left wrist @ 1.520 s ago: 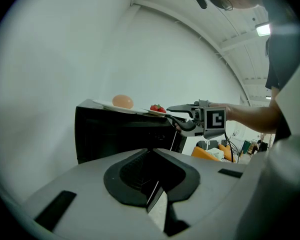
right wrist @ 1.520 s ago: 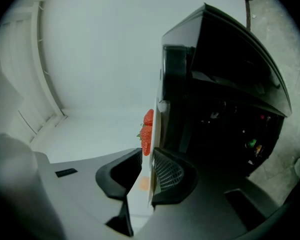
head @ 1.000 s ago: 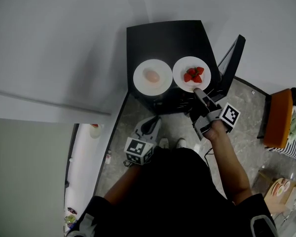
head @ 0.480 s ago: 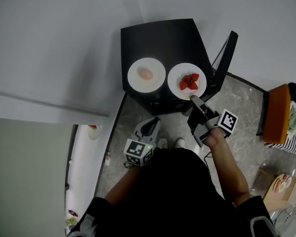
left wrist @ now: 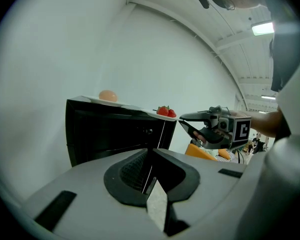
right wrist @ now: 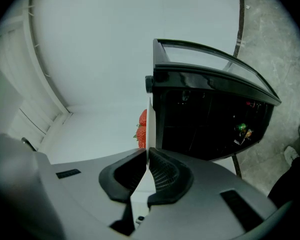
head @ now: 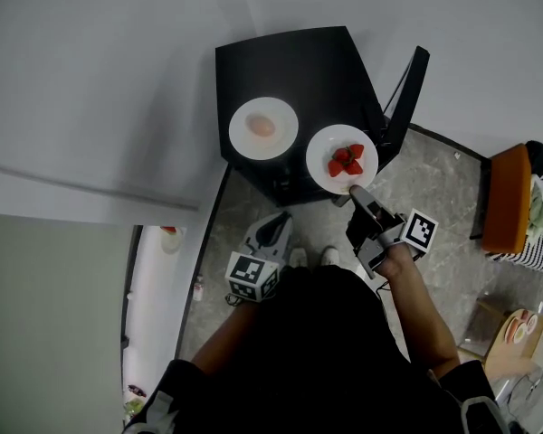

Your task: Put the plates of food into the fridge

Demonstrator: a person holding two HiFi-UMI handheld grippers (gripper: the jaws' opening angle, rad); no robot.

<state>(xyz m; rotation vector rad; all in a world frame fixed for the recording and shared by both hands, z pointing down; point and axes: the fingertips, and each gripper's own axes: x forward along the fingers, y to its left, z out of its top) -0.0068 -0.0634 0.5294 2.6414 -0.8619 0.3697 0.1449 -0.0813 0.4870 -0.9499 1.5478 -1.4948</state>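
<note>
A black fridge (head: 299, 61) stands ahead with its door (head: 405, 93) swung open to the right. On its top lies a white plate (head: 244, 136) with an egg-like food (head: 261, 126). My right gripper (head: 355, 191) is shut on the near rim of a second white plate (head: 324, 152) with strawberries (head: 346, 160), which hangs past the top's front edge. The right gripper view shows this plate (right wrist: 149, 129) edge-on between the pads, strawberries (right wrist: 141, 129) to its left. My left gripper (head: 276, 227) hangs lower, in front of the fridge, shut with nothing in it.
Inside the fridge (right wrist: 205, 124) are dark shelves with a few small items. An orange chair (head: 507, 202) stands at the right on the grey stone floor. A white wall runs along the left. The person's feet (head: 312, 260) are just before the fridge.
The strawberry plate has come toward the person in the right gripper, from fully on the fridge top to past its front edge. The egg plate stays put.
</note>
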